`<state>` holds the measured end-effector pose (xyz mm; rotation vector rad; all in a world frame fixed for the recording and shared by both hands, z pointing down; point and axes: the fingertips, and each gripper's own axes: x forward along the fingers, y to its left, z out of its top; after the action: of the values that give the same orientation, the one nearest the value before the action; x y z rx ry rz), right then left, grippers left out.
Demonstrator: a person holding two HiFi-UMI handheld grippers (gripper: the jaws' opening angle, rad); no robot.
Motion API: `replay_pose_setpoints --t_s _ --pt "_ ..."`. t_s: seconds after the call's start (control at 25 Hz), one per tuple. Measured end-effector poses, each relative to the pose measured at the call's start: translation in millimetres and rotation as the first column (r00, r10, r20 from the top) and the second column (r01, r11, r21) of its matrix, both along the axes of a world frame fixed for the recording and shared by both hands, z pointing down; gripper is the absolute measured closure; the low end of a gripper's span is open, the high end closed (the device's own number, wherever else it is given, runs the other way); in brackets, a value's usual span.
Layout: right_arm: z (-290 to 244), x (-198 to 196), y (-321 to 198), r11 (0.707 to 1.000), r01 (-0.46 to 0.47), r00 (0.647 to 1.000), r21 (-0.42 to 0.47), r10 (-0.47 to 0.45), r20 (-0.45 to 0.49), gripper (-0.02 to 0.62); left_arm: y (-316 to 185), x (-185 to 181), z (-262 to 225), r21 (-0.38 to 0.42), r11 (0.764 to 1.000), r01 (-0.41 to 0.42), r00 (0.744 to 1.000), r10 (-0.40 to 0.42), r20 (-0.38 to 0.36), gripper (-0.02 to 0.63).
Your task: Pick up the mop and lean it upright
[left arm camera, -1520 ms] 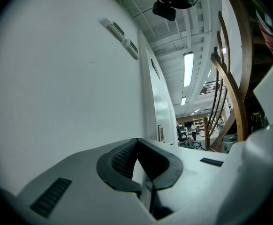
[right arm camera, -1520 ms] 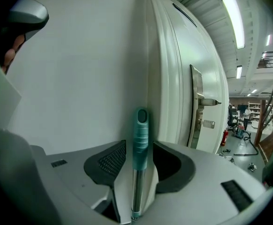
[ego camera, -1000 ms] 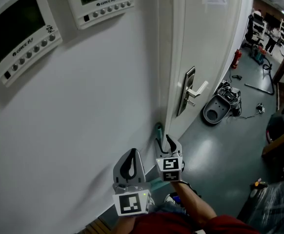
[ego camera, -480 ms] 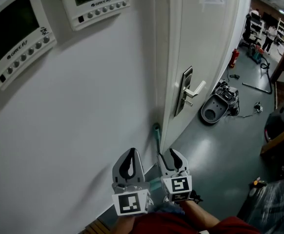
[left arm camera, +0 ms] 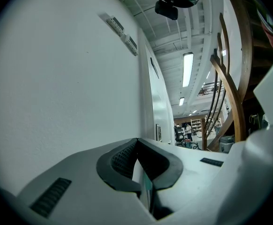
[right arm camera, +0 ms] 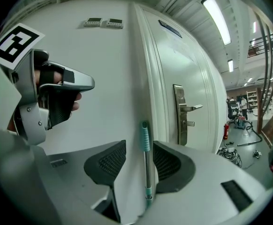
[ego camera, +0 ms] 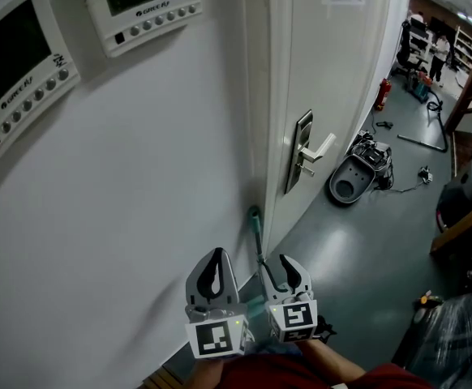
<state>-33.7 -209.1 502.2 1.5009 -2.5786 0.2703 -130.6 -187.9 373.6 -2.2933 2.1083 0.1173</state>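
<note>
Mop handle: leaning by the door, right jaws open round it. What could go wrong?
1. The mop handle leans on the smooth wall; a jaw of the right gripper brushing it on withdrawal could send it sliding.
2. It stands beside the door frame, so a moving door may knock it.

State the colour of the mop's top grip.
Teal grip on a silver pole; clearest in the right gripper view.

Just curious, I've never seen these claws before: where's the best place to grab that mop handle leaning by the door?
Grip the bare metal shaft just below the teal sleeve, coming straight in from the room side. It stands nearly upright against the wall, so only its sides are free; the right gripper straddles it, jaws open.
</note>
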Motion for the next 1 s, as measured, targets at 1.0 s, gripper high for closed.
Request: replay_pose_setpoints --t_s 1.0 --pt "-124.5 19.4 -0.3 0.978 -0.035 0.992 0.205 0.009 0.124 0.419 0.3 -2.7 -4.9 0.010 1.000 0.002 1.000 -0.002 0.022 0.592"
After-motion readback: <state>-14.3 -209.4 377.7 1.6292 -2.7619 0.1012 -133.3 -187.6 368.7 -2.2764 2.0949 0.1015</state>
